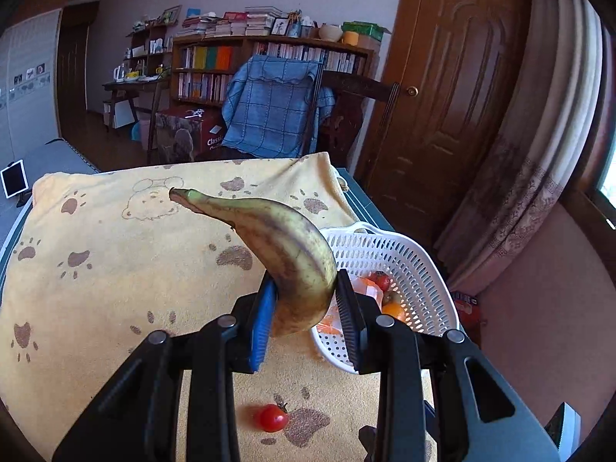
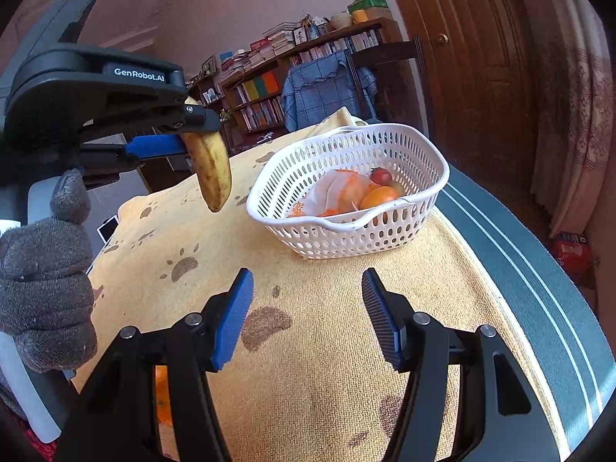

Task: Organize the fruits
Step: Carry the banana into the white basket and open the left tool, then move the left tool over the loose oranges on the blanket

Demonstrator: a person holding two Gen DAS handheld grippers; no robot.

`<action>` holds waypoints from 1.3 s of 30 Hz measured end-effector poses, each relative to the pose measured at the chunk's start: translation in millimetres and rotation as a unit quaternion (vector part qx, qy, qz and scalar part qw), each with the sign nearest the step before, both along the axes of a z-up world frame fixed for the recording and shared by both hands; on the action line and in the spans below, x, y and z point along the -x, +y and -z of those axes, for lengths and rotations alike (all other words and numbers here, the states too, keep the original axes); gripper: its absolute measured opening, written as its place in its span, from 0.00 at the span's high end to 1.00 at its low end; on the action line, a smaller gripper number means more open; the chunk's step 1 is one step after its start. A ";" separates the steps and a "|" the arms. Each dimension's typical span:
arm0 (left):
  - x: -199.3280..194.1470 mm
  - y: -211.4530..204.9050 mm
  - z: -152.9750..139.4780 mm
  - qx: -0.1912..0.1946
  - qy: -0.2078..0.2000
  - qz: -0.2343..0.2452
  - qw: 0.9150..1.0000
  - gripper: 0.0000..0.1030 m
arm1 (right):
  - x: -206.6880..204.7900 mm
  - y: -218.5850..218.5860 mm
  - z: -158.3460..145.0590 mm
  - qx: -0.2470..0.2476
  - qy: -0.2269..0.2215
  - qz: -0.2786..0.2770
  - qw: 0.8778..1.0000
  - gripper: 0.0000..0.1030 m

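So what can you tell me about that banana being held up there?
The banana is ripe yellow, greenish toward its stem, with brown streaks, speckles and bruised patches. It is whole and unpeeled. The left gripper is shut on its lower part, blue pad on one side, black on the other. It hangs in the air above the yellow paw-print towel, beside the white basket, not touching either.

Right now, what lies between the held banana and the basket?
Only bare yellow towel; the right wrist view shows nothing between the banana and the white basket.
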State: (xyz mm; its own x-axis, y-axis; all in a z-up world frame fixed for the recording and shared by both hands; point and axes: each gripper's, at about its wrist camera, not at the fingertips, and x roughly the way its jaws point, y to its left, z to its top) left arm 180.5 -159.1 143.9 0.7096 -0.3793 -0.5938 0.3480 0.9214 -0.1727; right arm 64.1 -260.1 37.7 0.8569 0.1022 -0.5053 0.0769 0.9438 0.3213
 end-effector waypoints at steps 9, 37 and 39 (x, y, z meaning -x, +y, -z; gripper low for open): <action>-8.9 -53.8 -0.7 -0.052 -0.008 0.035 0.998 0.68 | -3.3 -9.1 3.3 -0.021 0.011 0.007 1.000 0.41; -0.3 -22.7 -7.5 -0.053 -0.030 0.001 0.998 0.42 | -5.5 -14.8 3.0 -0.031 0.009 0.005 0.999 0.41; 3.2 -9.2 -6.4 -0.049 -0.028 -0.010 0.998 0.37 | -4.7 -13.9 2.4 -0.030 0.008 0.002 1.000 0.41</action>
State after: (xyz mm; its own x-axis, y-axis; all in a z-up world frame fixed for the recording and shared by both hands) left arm 177.3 -168.3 150.4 0.7490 -0.3071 -0.5871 0.3366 0.9396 -0.0620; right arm 68.7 -274.0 35.3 0.8496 0.1298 -0.5113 0.0860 0.9222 0.3770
